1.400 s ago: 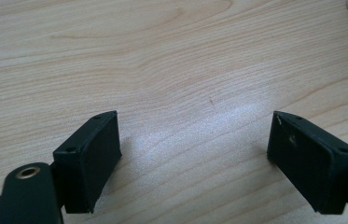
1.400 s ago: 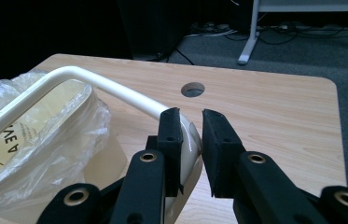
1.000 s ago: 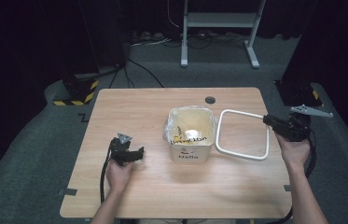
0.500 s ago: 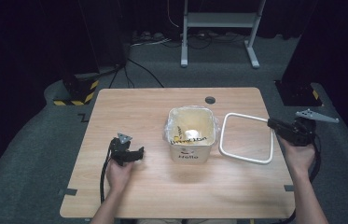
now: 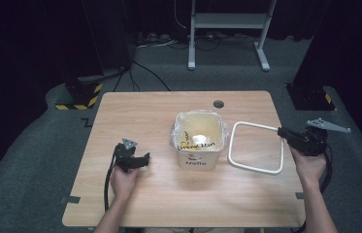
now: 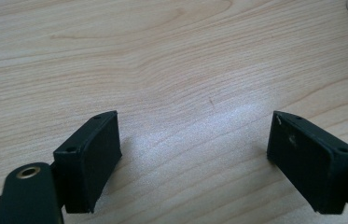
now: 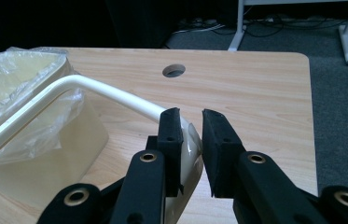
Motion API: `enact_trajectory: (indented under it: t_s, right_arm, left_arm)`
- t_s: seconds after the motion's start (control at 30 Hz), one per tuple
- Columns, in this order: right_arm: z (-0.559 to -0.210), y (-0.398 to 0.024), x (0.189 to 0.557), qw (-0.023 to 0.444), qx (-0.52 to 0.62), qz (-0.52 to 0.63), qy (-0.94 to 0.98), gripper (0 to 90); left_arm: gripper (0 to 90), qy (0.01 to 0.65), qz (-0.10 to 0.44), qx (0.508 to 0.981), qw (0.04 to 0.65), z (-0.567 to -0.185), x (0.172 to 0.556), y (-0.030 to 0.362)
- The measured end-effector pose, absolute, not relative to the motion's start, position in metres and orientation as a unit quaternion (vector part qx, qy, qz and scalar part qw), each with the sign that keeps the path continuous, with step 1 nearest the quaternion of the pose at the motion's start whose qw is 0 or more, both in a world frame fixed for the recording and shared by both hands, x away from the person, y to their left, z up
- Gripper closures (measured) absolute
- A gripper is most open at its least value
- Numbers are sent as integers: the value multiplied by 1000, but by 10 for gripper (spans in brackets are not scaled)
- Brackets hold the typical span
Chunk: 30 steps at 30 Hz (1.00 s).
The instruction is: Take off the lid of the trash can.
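- Right gripper (image 5: 281,131) first: its jaws are drawn in on the near edge of the white rim frame (image 5: 256,148), and in the right gripper view the frame (image 7: 115,98) runs in between the pads (image 7: 170,135). There is a gap beside the right pad, so the bar sits against the left one, but it looks clamped.
- The frame is a rounded white rectangle, held at its right side out past the table's right half, and tilted: the gripped edge is raised, while the far edge hangs close to the bin.
- The bin (image 5: 199,141) stands mid-table, cream-coloured, lined with a clear plastic bag (image 7: 31,84) that spills over its lip. It lies to the left of the right gripper, across the width of the frame.
- That is the relation to watch: the frame's opening is beside the bin, not over it. My read is that the frame has to travel left and level out to sit square on the bin's mouth.
- Left gripper (image 5: 139,160) rests on the wooden table (image 5: 135,111), left of the bin, jaws wide apart with bare wood between them (image 6: 195,135).
- The right hand (image 5: 309,165) is the working one; the left is near the bin and free to steady it.
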State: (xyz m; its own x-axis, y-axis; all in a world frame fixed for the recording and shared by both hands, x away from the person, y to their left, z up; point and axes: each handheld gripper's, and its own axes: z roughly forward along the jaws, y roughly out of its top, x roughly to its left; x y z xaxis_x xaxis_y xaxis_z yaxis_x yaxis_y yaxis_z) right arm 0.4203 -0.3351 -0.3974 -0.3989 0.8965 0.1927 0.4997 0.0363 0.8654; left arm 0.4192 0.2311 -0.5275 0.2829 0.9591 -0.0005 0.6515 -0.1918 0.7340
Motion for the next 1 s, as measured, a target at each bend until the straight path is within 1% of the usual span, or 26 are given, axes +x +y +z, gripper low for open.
enact_trajectory:
  t_s: [0.47,0.6,1.0]
  right_arm:
    - [-413,-335,419,212,512,457,696,780]
    - [-418,-333,419,220,513,442,702,781]
    - [-431,-327,423,215,512,432,711,782]
  left_arm:
    - [175,549,240,734,321,-528,419,231]
    - [175,549,240,734,321,-528,419,231]
    - [175,548,240,734,321,-528,419,231]
